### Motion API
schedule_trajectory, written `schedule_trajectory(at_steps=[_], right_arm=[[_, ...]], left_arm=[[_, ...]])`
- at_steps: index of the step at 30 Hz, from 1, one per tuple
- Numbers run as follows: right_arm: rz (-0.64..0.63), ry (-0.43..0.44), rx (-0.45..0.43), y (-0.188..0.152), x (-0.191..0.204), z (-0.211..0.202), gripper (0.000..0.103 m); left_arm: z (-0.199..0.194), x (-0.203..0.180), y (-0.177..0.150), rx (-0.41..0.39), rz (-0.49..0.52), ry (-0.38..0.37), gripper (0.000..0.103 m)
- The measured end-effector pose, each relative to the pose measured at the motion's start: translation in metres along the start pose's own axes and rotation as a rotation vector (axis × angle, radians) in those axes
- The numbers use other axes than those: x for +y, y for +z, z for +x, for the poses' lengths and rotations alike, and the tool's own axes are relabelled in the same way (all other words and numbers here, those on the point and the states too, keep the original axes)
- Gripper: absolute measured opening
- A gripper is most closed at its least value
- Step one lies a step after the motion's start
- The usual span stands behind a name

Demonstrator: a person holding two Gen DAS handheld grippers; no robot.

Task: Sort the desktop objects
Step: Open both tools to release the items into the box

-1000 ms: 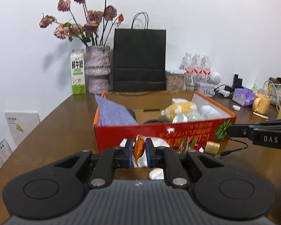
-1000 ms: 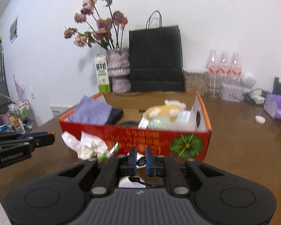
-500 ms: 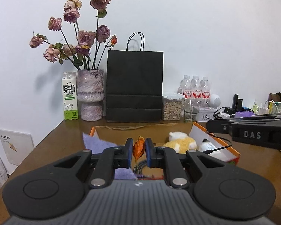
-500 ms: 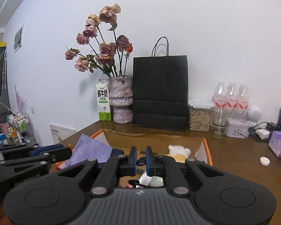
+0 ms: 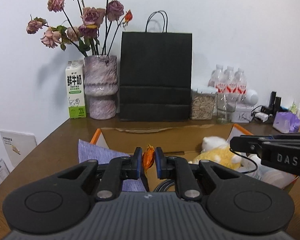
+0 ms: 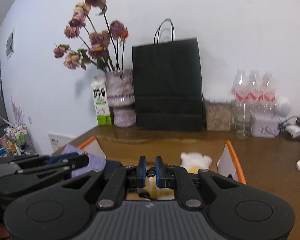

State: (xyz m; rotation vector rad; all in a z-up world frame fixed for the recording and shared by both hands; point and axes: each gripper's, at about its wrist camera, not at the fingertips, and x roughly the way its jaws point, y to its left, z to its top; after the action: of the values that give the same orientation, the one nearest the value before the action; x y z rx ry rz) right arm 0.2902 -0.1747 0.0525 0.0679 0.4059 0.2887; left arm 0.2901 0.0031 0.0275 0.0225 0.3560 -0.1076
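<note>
A: Orange foil is what your left gripper point(image 5: 148, 158) has: its jaws are clamped on a crinkled candy wrapper point(image 5: 148, 157), held above the open cardboard box point(image 5: 237, 132).

B: And your right gripper point(image 6: 150, 169)?

A: Its jaws are pinched on the plug end of a thin black cable point(image 6: 151, 172), also above the box; the lead loops down beneath it toward the box's right half. From the left wrist view you see that gripper as a black bar marked DAS over the box's right side, with the cable hanging below it.

B: What do you see inside the box?

A: A purple cloth point(image 5: 102, 155) leans against the box's left wall. A yellow-and-white plush toy point(image 5: 218, 152) lies at the right side of the box. White items sit beside the toy, too hidden to name.

B: And behind the box?

A: On the wooden worktop point(image 5: 56, 150), against the wall beyond the box, stand a milk carton point(image 5: 75, 89), a mottled vase point(image 5: 101, 87) of dried roses, a black paper bag point(image 5: 155, 76), a clear jar point(image 5: 202, 105) of grain and three water bottles point(image 5: 228, 82).
</note>
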Motion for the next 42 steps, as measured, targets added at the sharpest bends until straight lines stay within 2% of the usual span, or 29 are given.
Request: schedule_trajectory(at_steps=[7, 9, 10, 11, 12, 13, 14, 15, 16, 17, 18, 42], right_arm=[[-0.004, -0.015, 0.022, -0.01, 0.0, 0.004, 0.008], [-0.011, -0.021, 0.018, -0.012, 0.002, 0.001, 0.008], [-0.014, -0.025, 0.015, -0.013, 0.002, 0.0, 0.011], [-0.016, -0.037, 0.007, -0.014, 0.004, -0.002, 0.014], [-0.02, -0.049, 0.003, -0.015, 0.005, -0.004, 0.02], [-0.026, -0.062, -0.004, -0.016, 0.007, -0.007, 0.04], [-0.03, -0.069, -0.019, -0.016, 0.007, -0.011, 0.068], [-0.031, -0.085, -0.043, -0.017, 0.008, -0.016, 0.076], [-0.037, -0.099, -0.06, -0.017, 0.008, -0.02, 0.091], [-0.039, -0.103, -0.075, -0.017, 0.008, -0.022, 0.101], [-0.033, -0.103, -0.09, -0.017, 0.007, -0.025, 0.103], [-0.05, -0.097, -0.116, -0.02, 0.014, -0.037, 0.103]], left_arm=[[0.002, -0.005, -0.006, -0.008, 0.026, 0.02, 0.015], [0.0, -0.005, -0.007, -0.018, 0.028, 0.038, 0.023], [-0.001, -0.005, -0.007, -0.02, 0.028, 0.048, 0.042], [-0.003, -0.004, -0.007, -0.027, 0.027, 0.066, 0.067], [-0.005, -0.003, -0.008, -0.043, 0.029, 0.086, 0.078], [-0.009, -0.003, -0.008, -0.065, 0.032, 0.101, 0.091], [-0.013, -0.002, -0.008, -0.088, 0.03, 0.108, 0.095], [-0.017, -0.001, -0.008, -0.112, 0.02, 0.132, 0.102], [-0.02, 0.0, -0.007, -0.131, 0.015, 0.155, 0.103], [-0.022, 0.002, -0.005, -0.141, 0.013, 0.161, 0.103], [-0.024, 0.003, -0.005, -0.147, 0.006, 0.154, 0.103], [-0.033, 0.001, -0.01, -0.16, 0.004, 0.136, 0.103]])
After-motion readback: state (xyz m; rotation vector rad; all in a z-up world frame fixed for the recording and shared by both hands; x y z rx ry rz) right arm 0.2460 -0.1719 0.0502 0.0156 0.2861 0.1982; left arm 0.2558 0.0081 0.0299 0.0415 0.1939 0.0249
